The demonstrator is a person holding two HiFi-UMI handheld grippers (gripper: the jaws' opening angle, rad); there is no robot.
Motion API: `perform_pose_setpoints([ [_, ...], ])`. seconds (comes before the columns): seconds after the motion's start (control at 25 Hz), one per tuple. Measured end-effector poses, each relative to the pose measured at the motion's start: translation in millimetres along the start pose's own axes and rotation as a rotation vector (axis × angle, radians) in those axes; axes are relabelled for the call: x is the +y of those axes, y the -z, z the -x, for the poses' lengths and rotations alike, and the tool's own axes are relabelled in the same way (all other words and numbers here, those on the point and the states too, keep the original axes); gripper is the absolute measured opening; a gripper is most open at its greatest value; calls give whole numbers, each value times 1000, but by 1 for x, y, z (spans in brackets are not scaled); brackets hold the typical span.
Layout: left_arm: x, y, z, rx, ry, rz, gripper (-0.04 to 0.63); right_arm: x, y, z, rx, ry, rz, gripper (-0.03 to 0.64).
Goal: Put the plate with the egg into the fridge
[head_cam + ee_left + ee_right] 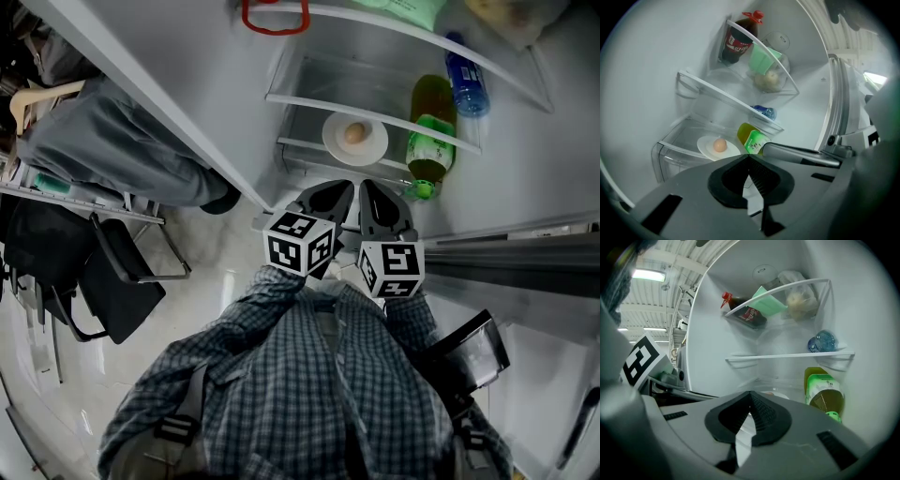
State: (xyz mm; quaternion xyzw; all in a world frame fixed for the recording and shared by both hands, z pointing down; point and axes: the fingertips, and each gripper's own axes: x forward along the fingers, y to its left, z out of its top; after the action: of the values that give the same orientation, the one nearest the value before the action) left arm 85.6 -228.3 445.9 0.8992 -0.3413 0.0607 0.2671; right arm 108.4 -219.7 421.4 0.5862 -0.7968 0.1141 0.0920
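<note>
Plate (334,141) with egg (354,134) sits on fridge shelf (302,148)

**Fridge shelves ahead of the jaws**

The lower clear fridge shelf (298,150), just beyond the jaws, carries a round white plate (373,148) bearing a brown egg (354,133). A green-labelled bottle of yellow liquid (431,117) lies beside the plate, ahead and right of the jaws. Farther beyond, the next shelf (319,103) holds a blue plastic bottle (466,80).
</note>
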Motion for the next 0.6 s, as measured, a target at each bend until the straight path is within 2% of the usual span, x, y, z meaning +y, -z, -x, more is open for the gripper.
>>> perform_pose_setpoints([
  [0.6,6,1,1,3,7,40,8,3,10,-4,41,-15,26,6],
])
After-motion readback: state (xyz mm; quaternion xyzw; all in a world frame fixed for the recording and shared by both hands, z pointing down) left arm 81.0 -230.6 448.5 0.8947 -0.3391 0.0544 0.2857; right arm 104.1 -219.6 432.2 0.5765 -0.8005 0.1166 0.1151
